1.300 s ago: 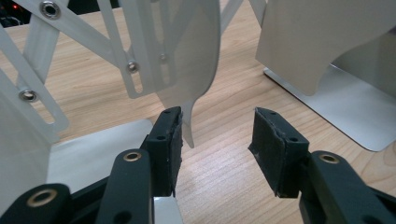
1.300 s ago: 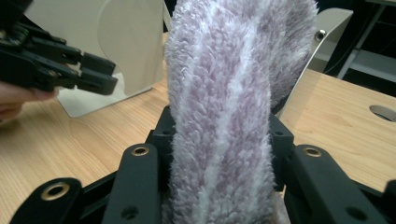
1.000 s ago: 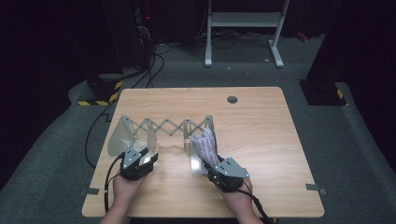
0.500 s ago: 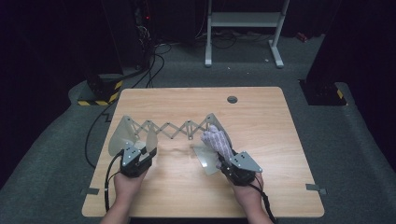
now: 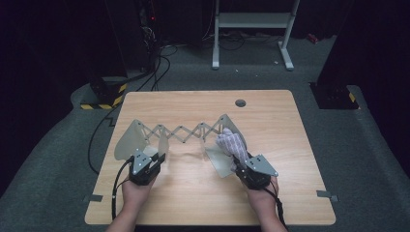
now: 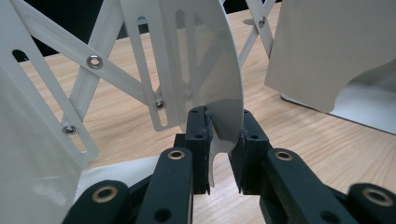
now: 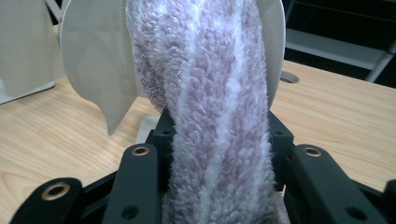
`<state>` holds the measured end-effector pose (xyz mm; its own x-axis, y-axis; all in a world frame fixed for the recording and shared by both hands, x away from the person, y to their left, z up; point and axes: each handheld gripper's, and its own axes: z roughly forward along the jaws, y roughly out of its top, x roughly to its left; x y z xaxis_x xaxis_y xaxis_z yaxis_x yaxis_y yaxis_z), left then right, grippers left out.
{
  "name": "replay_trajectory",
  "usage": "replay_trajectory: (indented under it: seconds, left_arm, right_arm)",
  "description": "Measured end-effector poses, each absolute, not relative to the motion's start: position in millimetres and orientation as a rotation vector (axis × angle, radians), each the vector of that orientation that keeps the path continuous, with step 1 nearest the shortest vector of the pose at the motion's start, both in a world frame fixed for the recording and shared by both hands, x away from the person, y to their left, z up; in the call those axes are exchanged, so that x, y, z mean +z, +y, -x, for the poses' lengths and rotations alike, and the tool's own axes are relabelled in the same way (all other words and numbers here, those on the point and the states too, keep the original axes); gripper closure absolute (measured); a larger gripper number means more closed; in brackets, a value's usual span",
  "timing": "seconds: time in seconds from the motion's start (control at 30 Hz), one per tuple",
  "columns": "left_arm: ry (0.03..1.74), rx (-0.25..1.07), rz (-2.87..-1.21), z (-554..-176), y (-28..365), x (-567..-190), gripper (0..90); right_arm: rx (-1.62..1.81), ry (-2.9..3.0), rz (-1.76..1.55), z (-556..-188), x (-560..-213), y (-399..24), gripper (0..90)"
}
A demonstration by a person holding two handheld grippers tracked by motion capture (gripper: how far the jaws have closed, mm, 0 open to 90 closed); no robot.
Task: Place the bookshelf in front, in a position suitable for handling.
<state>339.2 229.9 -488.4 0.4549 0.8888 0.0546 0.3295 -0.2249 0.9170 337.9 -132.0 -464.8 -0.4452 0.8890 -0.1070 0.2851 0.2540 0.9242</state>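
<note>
1. Dark room, grey carpet, wood table [image 5: 270, 104] with cables and a white stand frame behind it.
2. White scissor rack [image 5: 186, 133] stands across mid-table, a curved plate at each end.
3. Left gripper [image 5: 153, 161] sits at the left end plate [image 6: 219, 79]; its jaws have just been closing, and the plate's lower edge is between them.
4. In the left gripper view both pads touch that thin edge, so the grip looks made: narrow, holding the plate.
5. Right gripper [image 5: 240, 166] holds a fuzzy purple-white sock [image 7: 210, 107] at mid width, jaws unchanged over the last second.
6. Sock is at the rack's right end, draped up from the jaws against the right plate [image 5: 220, 162]; right gripper view shows it running up between two plate faces.
7. Change: a second ago the lattice was bunched and short; now it is stretched wider, with the right end and sock shifted right and toward the person.
8. Left end has kept its place, so it acts as the anchor.
9. Meaning, as a guess: the rack is being opened out to stretch or seat the sock; the fresh left grip steadies it for more pulling.
10. Risk: the thin plate edge could slip from the left pads if the pull is hard.
11. Cannot tell how far the sock is over the right plate; its far end is hidden.
</note>
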Motion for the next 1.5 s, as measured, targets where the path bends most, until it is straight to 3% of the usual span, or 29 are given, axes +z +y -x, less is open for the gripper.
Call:
replay_trajectory:
  seconds: [0.33, 0.6, 0.8, 1.2, 1.5]
  left_arm:
    - [0.997, 0.726, -1.795, -338.2, 215.0, -488.7, 76.0]
    - [1.025, 0.679, -1.806, -331.6, 220.7, -495.4, 58.2]
    - [1.021, 0.670, -1.824, -322.0, 225.1, -497.7, 53.6]
    - [0.967, 0.654, -1.869, -310.0, 227.4, -505.6, 52.6]
    - [0.956, 0.640, -1.875, -310.1, 228.0, -506.5, 52.8]
  right_arm:
    - [1.155, 1.835, -1.112, -340.9, -465.4, -149.0, 59.9]
    - [1.081, 1.972, -1.030, -337.0, -480.4, -131.7, 59.8]
    - [0.981, 2.084, -1.068, -344.8, -503.8, -124.4, 59.6]
    - [0.861, 2.182, -1.097, -354.2, -515.0, -116.4, 59.0]
    - [0.800, 2.161, -1.074, -375.8, -516.8, -77.5, 58.2]
